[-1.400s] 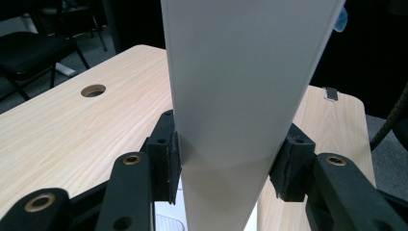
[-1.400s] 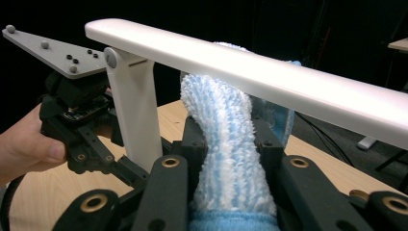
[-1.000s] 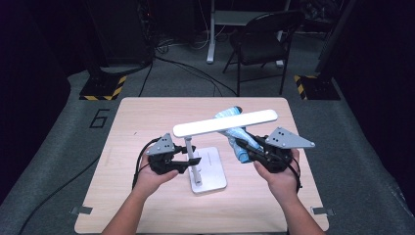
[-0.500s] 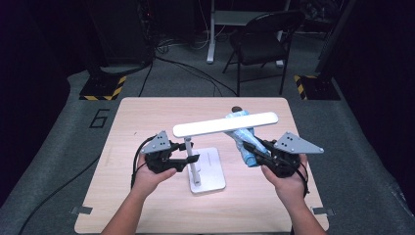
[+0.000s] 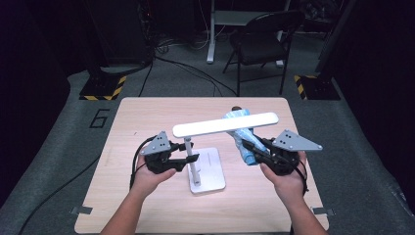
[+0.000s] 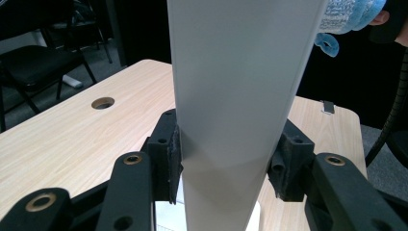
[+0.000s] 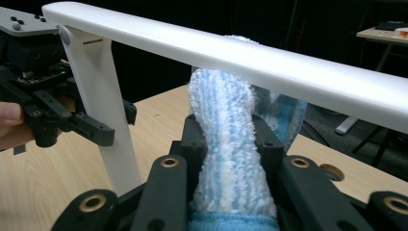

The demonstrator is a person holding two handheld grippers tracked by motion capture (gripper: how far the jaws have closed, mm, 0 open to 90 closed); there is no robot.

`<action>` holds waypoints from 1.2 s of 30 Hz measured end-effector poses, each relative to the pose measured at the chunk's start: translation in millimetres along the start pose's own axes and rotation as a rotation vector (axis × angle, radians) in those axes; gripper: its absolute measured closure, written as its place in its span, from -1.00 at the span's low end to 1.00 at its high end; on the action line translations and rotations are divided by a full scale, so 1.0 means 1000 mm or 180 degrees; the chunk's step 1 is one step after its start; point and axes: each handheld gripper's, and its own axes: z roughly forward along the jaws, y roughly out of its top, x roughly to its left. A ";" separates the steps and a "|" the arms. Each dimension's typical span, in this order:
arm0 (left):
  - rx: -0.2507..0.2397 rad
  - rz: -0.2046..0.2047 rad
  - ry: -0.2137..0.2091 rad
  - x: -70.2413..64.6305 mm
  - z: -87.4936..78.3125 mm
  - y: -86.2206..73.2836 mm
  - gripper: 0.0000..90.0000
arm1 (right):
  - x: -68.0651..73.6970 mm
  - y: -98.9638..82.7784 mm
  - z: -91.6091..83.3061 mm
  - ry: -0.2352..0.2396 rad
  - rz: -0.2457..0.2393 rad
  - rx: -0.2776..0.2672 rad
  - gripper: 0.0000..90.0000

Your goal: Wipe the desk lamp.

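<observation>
My left tongs (image 5: pixel 188 159) clamp the lamp (image 5: pixel 225 124) post, just closing more; right tongs (image 5: pixel 249 145) squeeze the cloth (image 5: pixel 243 132). I wipe under the bar w/ light pressure, keeping post steady.

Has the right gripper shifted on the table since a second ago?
Yes. The right gripper, shut on the blue cloth, has drifted slightly toward the table right edge, away from the lamp base.

High view: above, looks fwd/down on table (image 5: pixel 147 210), far. Gripper views: close, along own jaws, at lamp (image 5: pixel 225 125) post (image 6: pixel 235 96) & bar (image 7: pixel 240 57). All share lamp.
</observation>
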 end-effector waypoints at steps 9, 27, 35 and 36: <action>-0.0009 0.0006 -0.0003 0.000 0.000 0.000 0.18 | 0.019 0.010 0.022 0.0213 -0.0098 0.0004 0.60; -0.0037 -0.0006 -0.0034 0.001 0.001 -0.001 0.18 | -0.008 0.002 0.003 -0.0073 0.0006 -0.0017 0.61; -0.0050 -0.0008 -0.0057 0.002 0.001 -0.002 0.18 | -0.025 -0.004 -0.012 -0.0268 0.0106 -0.0005 0.61; -0.0051 -0.0009 -0.0057 0.002 0.001 -0.002 0.18 | -0.027 -0.005 -0.013 -0.0280 0.0086 -0.0020 0.60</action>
